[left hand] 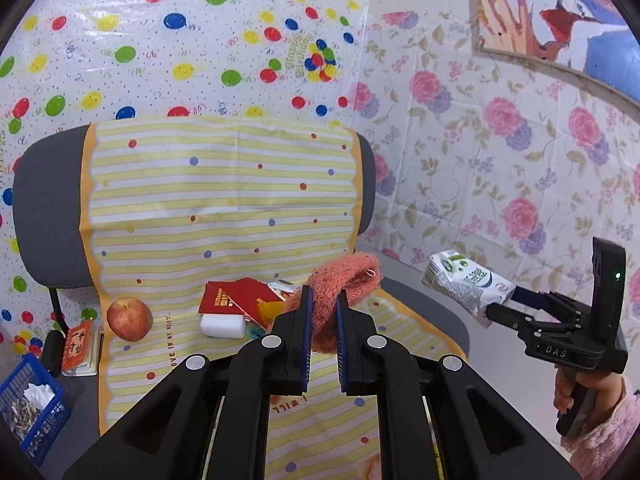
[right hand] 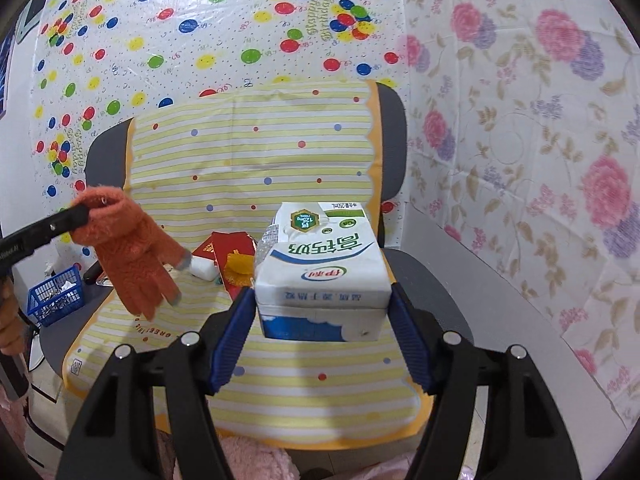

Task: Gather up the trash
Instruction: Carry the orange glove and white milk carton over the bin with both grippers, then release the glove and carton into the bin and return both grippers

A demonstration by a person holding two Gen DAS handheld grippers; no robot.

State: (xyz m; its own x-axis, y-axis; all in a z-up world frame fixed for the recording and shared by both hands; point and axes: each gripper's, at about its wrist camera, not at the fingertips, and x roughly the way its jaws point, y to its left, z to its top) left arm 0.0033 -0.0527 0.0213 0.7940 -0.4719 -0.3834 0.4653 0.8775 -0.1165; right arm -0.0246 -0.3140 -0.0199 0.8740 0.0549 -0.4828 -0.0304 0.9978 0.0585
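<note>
Both wrist views look slightly downward, close over their own fingers, sharing the chair (left hand: 48, 208) centre frame.

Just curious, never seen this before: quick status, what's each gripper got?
Left gripper shut on orange glove. Right gripper shut on milk carton, lifted over chair. Nothing in the way.
</note>
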